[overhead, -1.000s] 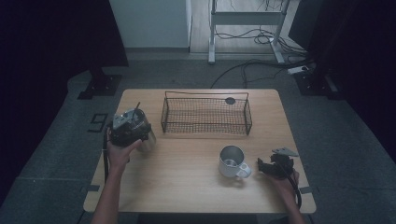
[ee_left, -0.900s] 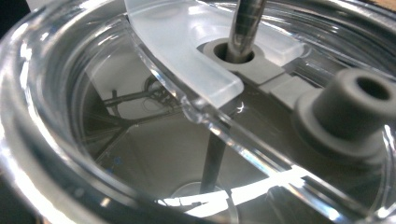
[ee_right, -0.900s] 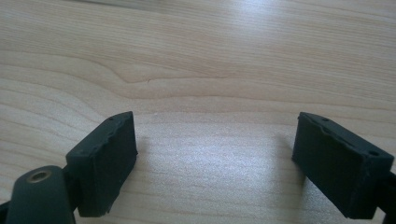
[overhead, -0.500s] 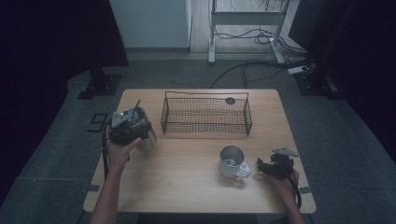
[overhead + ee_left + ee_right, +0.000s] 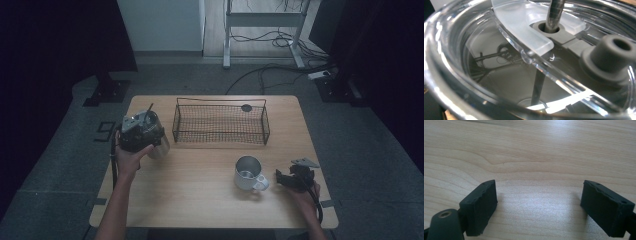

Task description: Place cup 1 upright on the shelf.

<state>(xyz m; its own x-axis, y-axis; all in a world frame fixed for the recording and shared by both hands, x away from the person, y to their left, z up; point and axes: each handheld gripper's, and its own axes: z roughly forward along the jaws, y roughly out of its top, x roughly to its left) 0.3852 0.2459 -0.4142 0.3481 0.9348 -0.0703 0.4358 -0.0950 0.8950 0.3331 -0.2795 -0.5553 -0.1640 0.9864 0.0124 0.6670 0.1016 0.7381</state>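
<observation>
The wooden worktop (image 5: 200,185) carries a wire basket (image 5: 220,123) at the back and a metal mug (image 5: 248,173) near the right tongs (image 5: 286,179), which gape wide. The left tongs (image 5: 141,131) sit over a lidded steel tumbler (image 5: 159,147); their grip I cannot tell.

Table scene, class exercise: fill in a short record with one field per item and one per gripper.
table: light wood
wire basket: black, at the far middle
mug: metal, upright, near right
tumbler: clear lid with straw, under the left gripper
left gripper: over the tumbler, jaws hidden
right gripper: open over bare wood, right of the mug
</observation>
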